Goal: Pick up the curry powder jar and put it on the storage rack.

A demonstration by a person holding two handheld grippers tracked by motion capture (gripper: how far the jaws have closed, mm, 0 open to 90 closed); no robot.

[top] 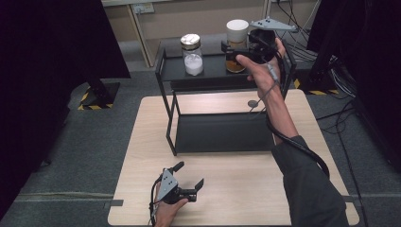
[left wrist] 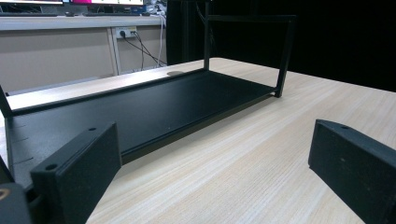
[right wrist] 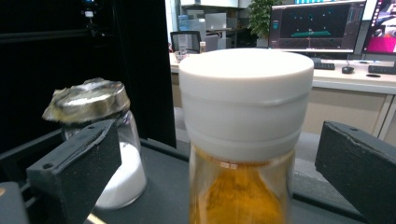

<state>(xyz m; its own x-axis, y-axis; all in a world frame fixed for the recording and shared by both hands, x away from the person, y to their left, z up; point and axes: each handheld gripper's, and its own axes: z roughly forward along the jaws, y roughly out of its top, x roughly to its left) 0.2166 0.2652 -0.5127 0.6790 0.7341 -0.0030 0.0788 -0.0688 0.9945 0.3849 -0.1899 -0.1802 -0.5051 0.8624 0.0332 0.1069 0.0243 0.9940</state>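
Jaws spread, the left gripper (top: 190,185) rests on the table (top: 236,189) while the right gripper (right wrist: 210,177), also spread, flanks the upright white-capped jar (right wrist: 245,121) on the shelf's (top: 213,71) top tier.

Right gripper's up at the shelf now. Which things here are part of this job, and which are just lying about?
In play, likely:
right gripper, open
white-capped jar between its fingers
black shelf rack

Idle:
foil-lidded jar of white powder
left gripper, open over the table
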